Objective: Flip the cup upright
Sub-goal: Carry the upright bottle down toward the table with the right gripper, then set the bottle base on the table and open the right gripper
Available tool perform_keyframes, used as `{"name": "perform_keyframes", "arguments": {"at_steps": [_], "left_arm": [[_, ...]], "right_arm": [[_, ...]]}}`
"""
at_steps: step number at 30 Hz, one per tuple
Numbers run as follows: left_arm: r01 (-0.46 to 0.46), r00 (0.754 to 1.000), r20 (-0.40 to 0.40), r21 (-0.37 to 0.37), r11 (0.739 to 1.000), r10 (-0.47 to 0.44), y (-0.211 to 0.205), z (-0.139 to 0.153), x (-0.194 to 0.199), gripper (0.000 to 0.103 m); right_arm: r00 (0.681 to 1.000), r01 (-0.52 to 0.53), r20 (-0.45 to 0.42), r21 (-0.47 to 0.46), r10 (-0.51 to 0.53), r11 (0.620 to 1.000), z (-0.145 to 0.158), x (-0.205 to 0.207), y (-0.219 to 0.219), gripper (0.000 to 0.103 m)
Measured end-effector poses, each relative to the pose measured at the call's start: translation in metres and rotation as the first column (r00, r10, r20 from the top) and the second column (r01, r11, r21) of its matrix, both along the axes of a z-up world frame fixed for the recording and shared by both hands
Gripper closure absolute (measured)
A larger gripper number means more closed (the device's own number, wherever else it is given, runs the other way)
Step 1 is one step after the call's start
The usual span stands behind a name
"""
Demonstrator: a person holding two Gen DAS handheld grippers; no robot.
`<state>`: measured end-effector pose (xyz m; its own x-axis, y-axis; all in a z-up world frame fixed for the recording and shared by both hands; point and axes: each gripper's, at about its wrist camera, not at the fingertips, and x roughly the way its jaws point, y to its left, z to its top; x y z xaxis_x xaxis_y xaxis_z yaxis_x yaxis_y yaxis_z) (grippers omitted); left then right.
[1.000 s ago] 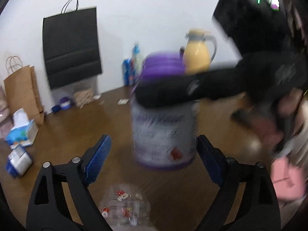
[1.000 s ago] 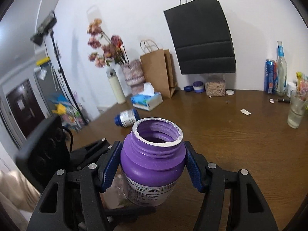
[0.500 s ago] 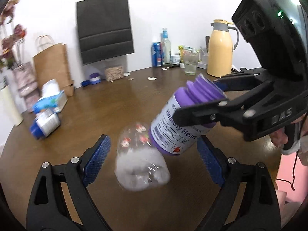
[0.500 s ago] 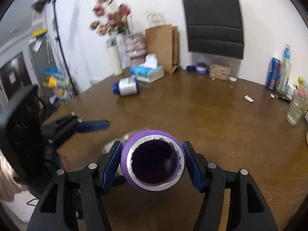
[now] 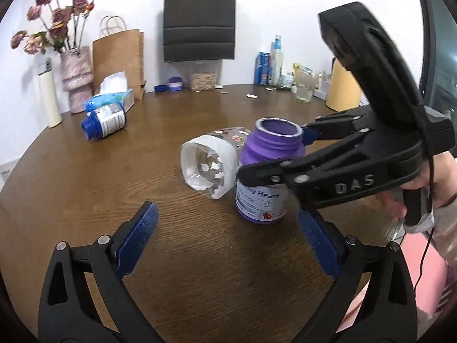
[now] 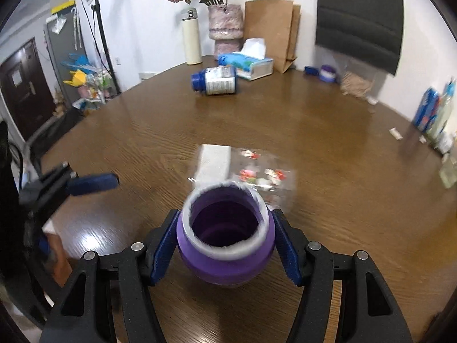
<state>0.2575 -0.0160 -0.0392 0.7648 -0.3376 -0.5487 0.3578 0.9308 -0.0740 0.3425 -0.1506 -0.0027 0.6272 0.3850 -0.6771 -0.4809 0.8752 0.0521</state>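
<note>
A clear plastic cup [image 5: 210, 165] with a white band at its mouth and red prints lies on its side on the brown table [image 5: 85, 188], mouth toward the left wrist camera. It also shows in the right wrist view [image 6: 242, 168]. My right gripper [image 6: 225, 245] is shut on an open purple bottle [image 6: 225, 234], held upright with its base at the table, right beside the cup [image 5: 262, 183]. My left gripper [image 5: 228, 240] is open and empty, just in front of cup and bottle.
A blue-capped bottle [image 5: 104, 120] lies on its side at the far left. A tissue box [image 5: 112, 98], paper bags [image 5: 120, 54], a flower vase [image 5: 77, 77], a white flask [image 5: 50, 97], cans and a glass [image 5: 304, 90] line the back edge.
My right gripper has swung the purple bottle from tilted to upright and lowered it to the table. The clear cup has settled on the table. My left gripper has drawn back.
</note>
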Motion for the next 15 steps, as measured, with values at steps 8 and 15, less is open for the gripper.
{"name": "perform_keyframes", "arguments": {"at_steps": [8, 15], "left_arm": [[-0.082, 0.997, 0.002, -0.025, 0.996, 0.083, 0.008, 0.0, 0.001, 0.006], [-0.216, 0.967, 0.138, -0.02, 0.976, 0.216, 0.028, 0.028, -0.016, 0.0]], "right_arm": [[0.998, 0.05, 0.032, 0.021, -0.05, 0.999, 0.004, -0.011, -0.003, 0.021], [0.988, 0.08, 0.123, 0.138, -0.098, 0.987, 0.043, -0.05, -0.043, 0.021]]}}
